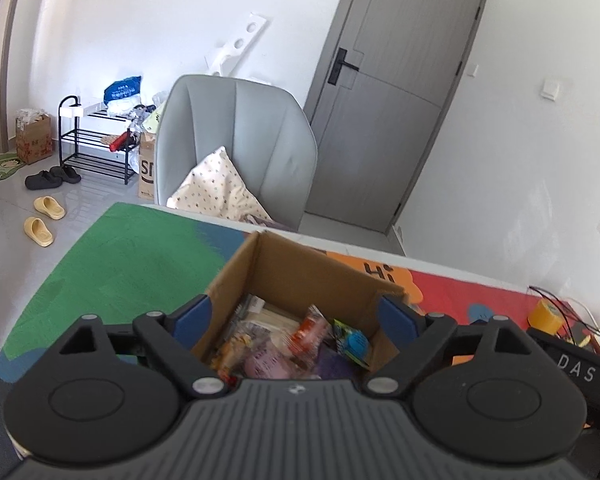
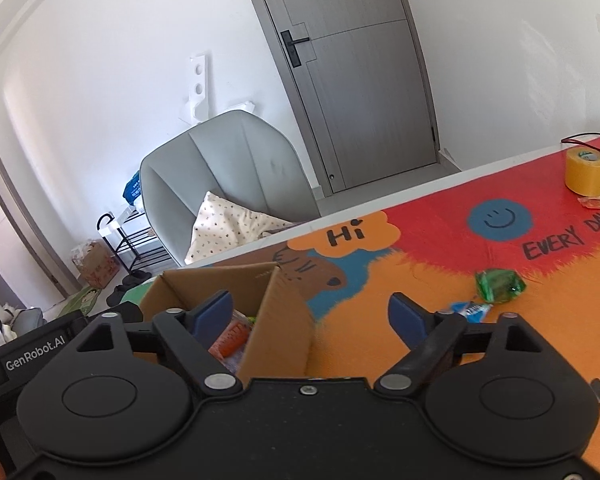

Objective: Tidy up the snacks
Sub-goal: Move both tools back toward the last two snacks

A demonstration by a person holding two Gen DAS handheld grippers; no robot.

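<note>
Black tong housings are filling the foot of both wrist views, and in each the blue-padded jaws are standing wide apart with nothing pressed between them. Left tongs (image 1: 296, 312) are hanging over the open cardboard box (image 1: 300, 268), which is sitting on the colourful mat covering the surface (image 1: 120, 264); a jumble of wrapped snacks (image 1: 296, 344) is lying on the box floor, seen straight through the gap between the jaws. Right tongs (image 2: 310, 312) are straddling the box's right-hand wall, one pad over the interior and the other over bare orange mat. Two pieces are waiting loose outside the box: a green-wrapped candy (image 2: 499, 285) and, just beside it and nearer the camera, a small blue-and-white wrapper (image 2: 471, 309). A yellow tape roll (image 2: 586, 171) is standing well apart near the far edge, with cables by it. Judging from this, the step in hand is fetching the remaining loose snacks, and the right tongs are better placed for it. Doing it well probably means swinging right until the blue-and-white wrapper is centred between the pads, keeping the jaws wide on the way down, and closing on the body of the sweet, not a twisted end, since crinkly film is likely to slip. Left tongs are best kept clear of the box mouth, or steadying its wall, so the drop is not knocking it askew.
</note>
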